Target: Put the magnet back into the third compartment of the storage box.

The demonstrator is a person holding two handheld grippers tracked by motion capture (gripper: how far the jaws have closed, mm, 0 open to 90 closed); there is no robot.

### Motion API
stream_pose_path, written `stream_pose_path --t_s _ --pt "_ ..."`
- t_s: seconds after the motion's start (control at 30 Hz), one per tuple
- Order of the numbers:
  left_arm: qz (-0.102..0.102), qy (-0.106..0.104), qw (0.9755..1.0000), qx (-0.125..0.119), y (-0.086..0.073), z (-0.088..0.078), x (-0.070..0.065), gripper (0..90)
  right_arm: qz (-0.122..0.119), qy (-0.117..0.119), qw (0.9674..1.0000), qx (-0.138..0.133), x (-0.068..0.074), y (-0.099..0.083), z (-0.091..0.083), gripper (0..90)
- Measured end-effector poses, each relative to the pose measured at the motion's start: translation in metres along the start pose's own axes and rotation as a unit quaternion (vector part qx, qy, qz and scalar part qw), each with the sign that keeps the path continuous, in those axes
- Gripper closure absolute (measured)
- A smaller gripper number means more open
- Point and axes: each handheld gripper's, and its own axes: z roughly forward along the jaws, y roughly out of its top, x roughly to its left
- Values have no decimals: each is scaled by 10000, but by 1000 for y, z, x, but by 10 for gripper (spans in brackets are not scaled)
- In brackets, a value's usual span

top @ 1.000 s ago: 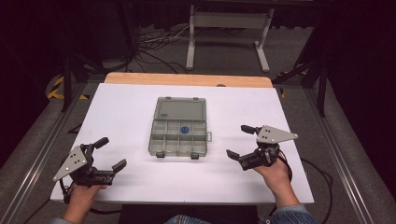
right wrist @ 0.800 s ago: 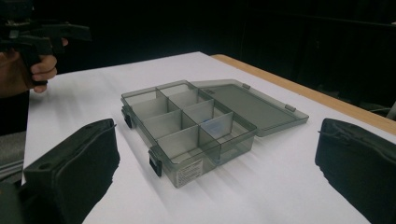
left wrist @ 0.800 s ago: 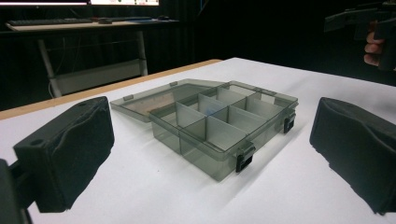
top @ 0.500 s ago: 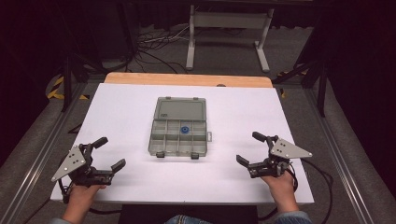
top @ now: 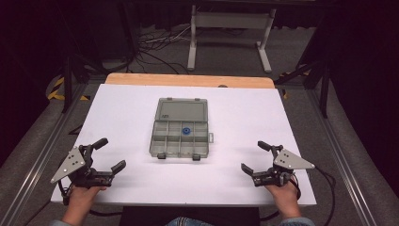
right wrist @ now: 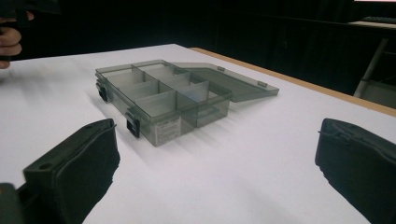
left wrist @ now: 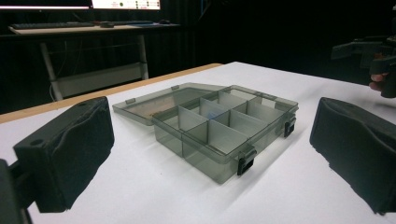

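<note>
Grey clear organiser box (top: 181, 134) sits mid-counter (top: 122, 113), lid (top: 182, 110) flipped open flat toward far edge, latches facing the person. Small blue part (top: 187, 131) in a middle compartment; other compartments look bare. Left gripper (top: 102, 155) near front-left corner of counter, fingers wide apart, nothing btwn them, well apart from box. Right gripper (top: 256, 156) near front-right, fingers also spread, holding nothing. Both point roughly at the box.
</note>
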Motion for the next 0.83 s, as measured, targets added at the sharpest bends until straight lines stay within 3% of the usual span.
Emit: stream_pose_path --t_s 0.13,0.3,0.83 --pt "-9 -15 10000 -7 0 1 0 5 127 -186 9997 -52 -3 -3 -2 0" --pt "-22 -39 10000 1 -1 1 2 5 240 -234 9994 -44 -6 -7 0 0" --pt "-46 -45 10000 -14 -1 1 2 5 45 -155 9999 -46 -2 -5 2 0"
